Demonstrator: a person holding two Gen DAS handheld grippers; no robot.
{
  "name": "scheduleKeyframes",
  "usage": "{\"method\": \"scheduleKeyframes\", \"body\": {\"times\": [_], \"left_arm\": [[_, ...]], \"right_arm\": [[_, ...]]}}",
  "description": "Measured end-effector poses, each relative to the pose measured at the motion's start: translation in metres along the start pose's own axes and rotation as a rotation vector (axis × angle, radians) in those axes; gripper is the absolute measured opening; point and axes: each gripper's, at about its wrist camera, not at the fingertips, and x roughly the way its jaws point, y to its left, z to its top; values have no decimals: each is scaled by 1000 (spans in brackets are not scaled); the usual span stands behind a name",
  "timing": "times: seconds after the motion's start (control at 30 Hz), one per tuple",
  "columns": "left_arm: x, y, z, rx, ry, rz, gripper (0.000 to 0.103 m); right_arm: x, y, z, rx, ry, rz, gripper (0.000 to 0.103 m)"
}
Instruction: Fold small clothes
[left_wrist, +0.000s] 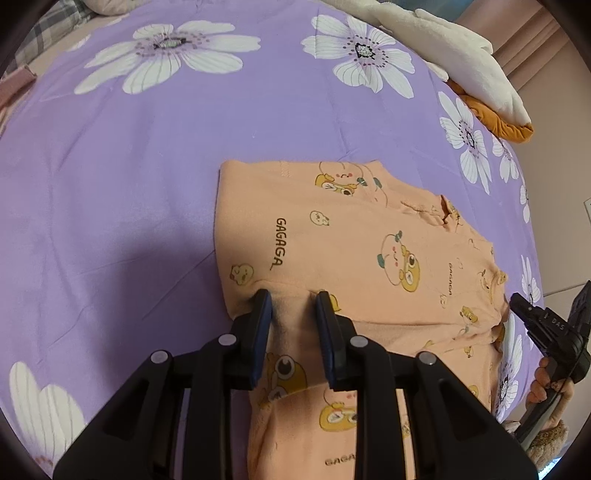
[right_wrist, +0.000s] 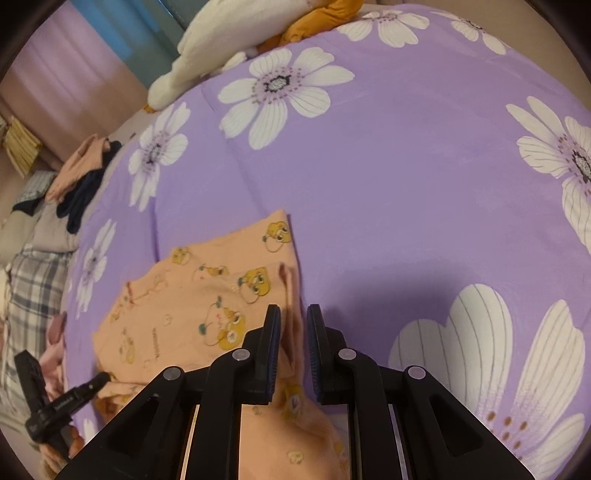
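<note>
Pinching folded hem of peach cartoon-print cotton garment (left_wrist: 343, 236) mid-bed: left gripper (left_wrist: 293, 299) fingers narrowly parted, cloth between. Right gripper (right_wrist: 293, 314) fingers nearly shut on garment's side edge. Purple flowered bedsheet (left_wrist: 147, 155) bare beyond. White plush toy (left_wrist: 454, 51) at far edge; dark clothes pile (right_wrist: 81, 184) beside bed.

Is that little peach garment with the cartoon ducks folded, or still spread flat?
Partly folded: the peach garment lies doubled on the purple sheet, one layer's edge crossing another.

A purple bedsheet printed with large white daisies (left_wrist: 155, 122) covers the bed. A cream plush blanket (left_wrist: 454, 55) lies at its far edge; pink curtains (right_wrist: 70, 74) hang behind.
</note>
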Motion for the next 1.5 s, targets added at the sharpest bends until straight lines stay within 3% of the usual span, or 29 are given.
{"method": "scheduleKeyframes", "body": {"times": [0.13, 0.17, 0.23, 0.37, 0.4, 0.47, 0.5, 0.8, 1.03, 1.5], "left_arm": [[-16, -13, -8, 31, -24, -7, 23], [-20, -17, -11, 46, -32, -10, 23], [-23, -22, -18, 75, -36, -23, 23], [-14, -18, -28, 72, 1, -24, 23], [-11, -16, -30, 66, 13, -28, 23], [-7, -12, -35, 52, 24, -33, 24], [-6, -11, -36, 49, 26, -34, 24], [-2, -8, -40, 40, 35, -43, 24], [0, -3, -42, 19, 24, -55, 25], [2, 0, -45, 29, -16, -78, 25]], "right_arm": [[-6, 2, -5, 7, 5, 56, 17], [-5, 1, -6, 18, 13, 73, 21], [3, 3, -9, 50, 36, 93, 39], [13, 8, -16, 50, 42, 79, 38], [13, 10, -17, 34, 34, 68, 33], [12, 17, -18, -11, 19, 29, 10], [12, 19, -17, -23, 17, 6, 6], [-13, 18, -14, -51, -67, -36, 5], [21, 10, -25, -49, 17, -132, 5], [27, 14, -30, -100, -15, -185, 5]]}}
